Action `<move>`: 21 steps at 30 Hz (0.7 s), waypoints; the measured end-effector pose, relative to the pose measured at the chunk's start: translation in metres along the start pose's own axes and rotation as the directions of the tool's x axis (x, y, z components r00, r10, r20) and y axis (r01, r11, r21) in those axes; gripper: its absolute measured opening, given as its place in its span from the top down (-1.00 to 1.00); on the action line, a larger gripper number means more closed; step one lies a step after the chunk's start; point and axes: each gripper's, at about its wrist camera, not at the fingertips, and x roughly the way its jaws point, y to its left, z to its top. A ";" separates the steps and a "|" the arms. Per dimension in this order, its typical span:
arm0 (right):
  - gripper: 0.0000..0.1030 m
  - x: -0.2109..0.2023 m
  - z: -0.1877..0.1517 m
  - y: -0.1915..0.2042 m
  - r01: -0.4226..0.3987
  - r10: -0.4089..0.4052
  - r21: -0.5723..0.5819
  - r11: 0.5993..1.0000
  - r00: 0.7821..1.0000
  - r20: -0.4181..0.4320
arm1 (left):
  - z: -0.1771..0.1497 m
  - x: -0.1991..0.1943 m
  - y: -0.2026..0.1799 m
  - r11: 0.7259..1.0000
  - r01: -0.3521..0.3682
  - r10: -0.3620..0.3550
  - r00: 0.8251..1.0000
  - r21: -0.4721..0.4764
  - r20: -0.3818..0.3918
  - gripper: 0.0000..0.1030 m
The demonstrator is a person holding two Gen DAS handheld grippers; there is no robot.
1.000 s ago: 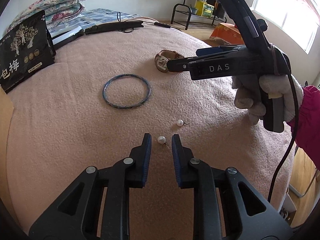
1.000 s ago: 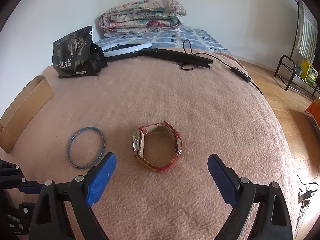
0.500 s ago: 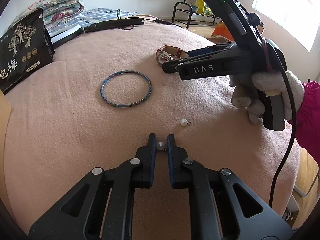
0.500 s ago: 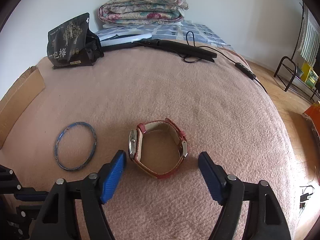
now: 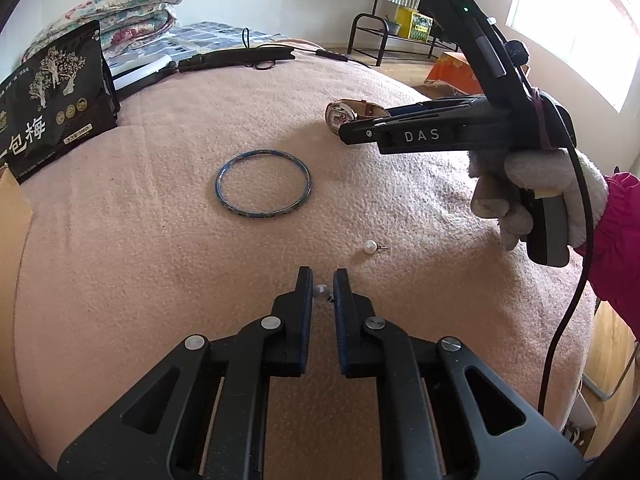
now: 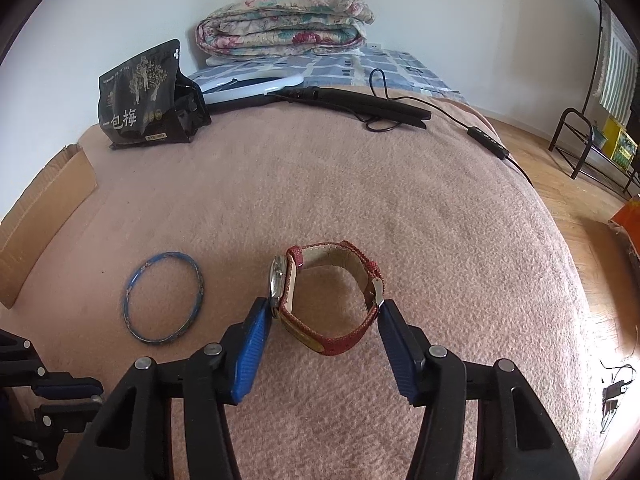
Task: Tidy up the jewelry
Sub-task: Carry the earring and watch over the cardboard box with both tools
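On the pink blanket lie a blue bangle, two pearl stud earrings and a red-strapped watch. My left gripper has its jaws nearly closed around one pearl earring, with small gaps showing on both sides. The other pearl earring lies just beyond to the right. My right gripper straddles the watch, its blue pads beside the watch face and the buckle side. In the left wrist view the right gripper hides most of the watch. The bangle lies left of the watch.
A black snack bag stands at the far left. A black folded stand with cable and a folded quilt lie at the far end. Cardboard lines the left edge. The wooden floor and a metal rack are to the right.
My left gripper moved forward and closed around the near pearl earring. My right gripper advanced and narrowed from wide open until its pads flank the watch.
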 end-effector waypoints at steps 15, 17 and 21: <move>-0.10 -0.038 0.006 0.010 -0.026 0.026 -0.005 1.000 0.999 0.041 | -0.005 -0.038 0.015 0.999 -0.015 0.018 0.998 -0.042 0.057 0.83; -0.10 -0.043 0.008 0.016 -0.029 0.029 -0.014 0.999 0.999 0.043 | -0.005 -0.045 0.020 0.998 -0.020 0.023 0.997 -0.058 0.068 0.83; -0.10 -0.051 0.013 0.030 -0.041 0.043 -0.033 0.999 0.998 0.050 | -0.007 -0.061 0.032 0.996 -0.034 0.041 0.995 -0.086 0.092 0.83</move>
